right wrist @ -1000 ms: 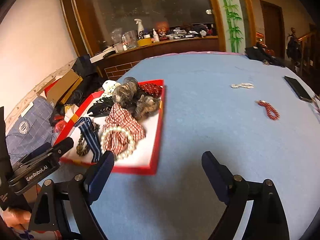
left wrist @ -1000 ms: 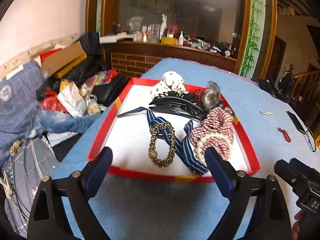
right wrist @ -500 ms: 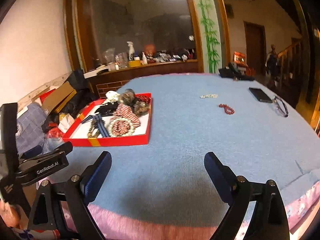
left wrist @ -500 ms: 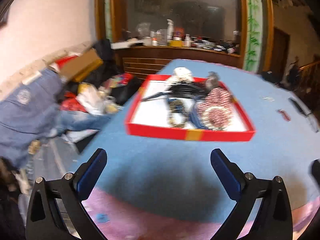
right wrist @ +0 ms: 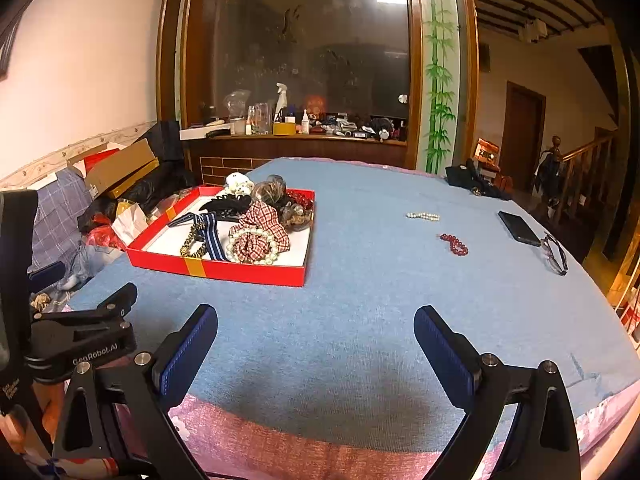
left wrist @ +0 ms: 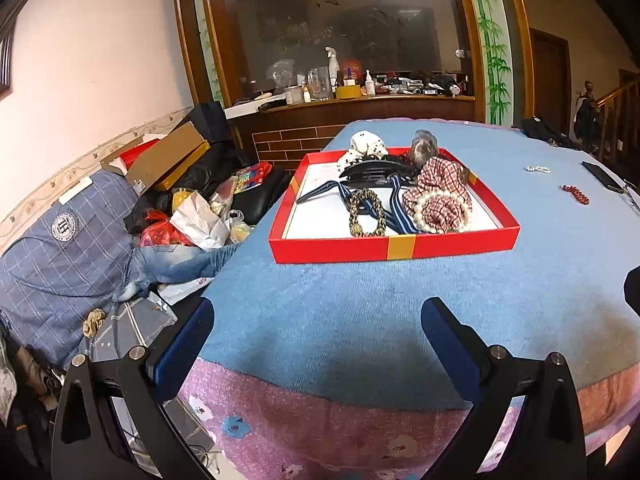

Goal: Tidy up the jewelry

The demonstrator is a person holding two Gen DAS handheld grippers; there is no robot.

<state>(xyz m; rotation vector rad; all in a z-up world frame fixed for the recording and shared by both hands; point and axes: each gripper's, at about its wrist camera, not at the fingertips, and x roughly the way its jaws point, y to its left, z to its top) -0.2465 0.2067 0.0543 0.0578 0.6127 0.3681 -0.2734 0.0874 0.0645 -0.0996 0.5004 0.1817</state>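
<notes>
A red tray (left wrist: 394, 247) (right wrist: 216, 268) on the blue table cover holds hair ties, a black claw clip, a striped ribbon, a plaid scrunchie (left wrist: 440, 190) and a pearl bracelet (right wrist: 252, 246). A pearl strand (right wrist: 423, 215) (left wrist: 538, 169) and a red bead bracelet (right wrist: 454, 244) (left wrist: 575, 194) lie on the cloth right of the tray. My left gripper (left wrist: 318, 336) is open and empty at the table's near edge, well short of the tray. My right gripper (right wrist: 316, 340) is open and empty over the near cloth.
A black phone (right wrist: 519, 228) and glasses (right wrist: 555, 254) lie at the far right. Boxes, bags and clothes (left wrist: 120, 220) are piled left of the table. A wooden counter (right wrist: 300, 148) with bottles stands behind. The left gripper's body (right wrist: 80, 340) shows at the right wrist view's left.
Both grippers have pulled back from the tray toward the table's near edge and risen; the tray now looks smaller and farther away. Both stayed open.
</notes>
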